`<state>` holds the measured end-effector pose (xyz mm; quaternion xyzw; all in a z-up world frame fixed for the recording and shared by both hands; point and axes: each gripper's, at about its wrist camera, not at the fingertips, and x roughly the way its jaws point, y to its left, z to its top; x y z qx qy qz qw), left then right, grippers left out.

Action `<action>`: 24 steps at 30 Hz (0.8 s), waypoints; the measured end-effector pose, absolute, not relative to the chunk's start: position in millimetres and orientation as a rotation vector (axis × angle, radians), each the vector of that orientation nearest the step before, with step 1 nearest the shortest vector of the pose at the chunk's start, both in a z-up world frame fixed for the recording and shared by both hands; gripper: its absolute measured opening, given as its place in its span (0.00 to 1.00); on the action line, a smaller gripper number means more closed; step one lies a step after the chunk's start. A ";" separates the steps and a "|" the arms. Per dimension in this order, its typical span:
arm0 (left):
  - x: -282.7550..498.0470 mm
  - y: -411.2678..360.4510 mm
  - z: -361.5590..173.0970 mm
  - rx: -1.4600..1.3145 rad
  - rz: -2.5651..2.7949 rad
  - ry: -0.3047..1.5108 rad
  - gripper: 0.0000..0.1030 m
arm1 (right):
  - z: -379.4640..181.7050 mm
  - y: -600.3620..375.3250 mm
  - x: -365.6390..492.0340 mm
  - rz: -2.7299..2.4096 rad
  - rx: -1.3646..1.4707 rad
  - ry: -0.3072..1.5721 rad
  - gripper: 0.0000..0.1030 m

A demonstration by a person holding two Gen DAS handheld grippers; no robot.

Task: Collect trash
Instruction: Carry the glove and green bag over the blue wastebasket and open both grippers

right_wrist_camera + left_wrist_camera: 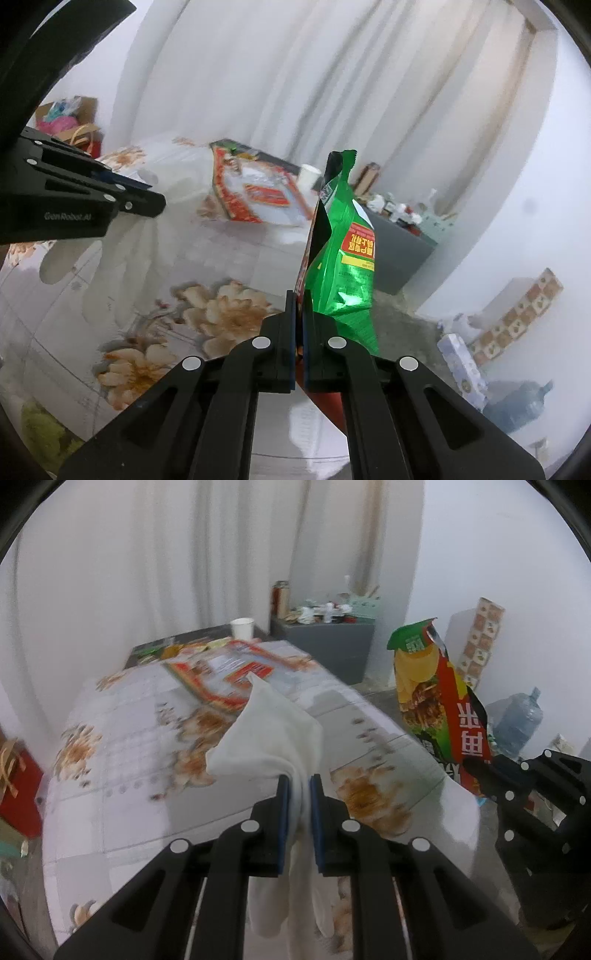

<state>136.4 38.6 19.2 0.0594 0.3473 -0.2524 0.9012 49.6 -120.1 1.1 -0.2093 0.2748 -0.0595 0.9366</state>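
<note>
My left gripper is shut on a white tissue, holding it above the floral table. My right gripper is shut on a green and red snack bag, held upright above the table's right edge. The bag also shows in the left wrist view, with the right gripper below it. The left gripper shows at the left of the right wrist view. A white paper cup and a red-bordered flat wrapper lie at the table's far end.
A grey cabinet with small clutter stands beyond the table. A water jug and a patterned box stand on the floor at the right. A red box is at the left. White curtains hang behind.
</note>
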 end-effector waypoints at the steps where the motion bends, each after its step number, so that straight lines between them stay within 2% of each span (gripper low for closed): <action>1: 136.1 31.7 21.8 0.125 -0.539 0.714 0.11 | 3.1 -125.1 47.5 -0.139 -0.424 0.555 0.01; 9: 150.4 -38.7 39.2 0.141 -0.712 0.717 0.11 | 9.3 -182.1 38.0 -0.285 -0.352 0.548 0.01; 15: 169.8 -131.3 38.1 0.179 -0.885 0.781 0.11 | 2.0 -247.4 32.3 -0.406 -0.270 0.574 0.01; 24: 199.7 -314.6 -12.8 0.309 -1.071 0.994 0.11 | -21.2 -381.3 33.5 -0.478 -0.012 0.633 0.01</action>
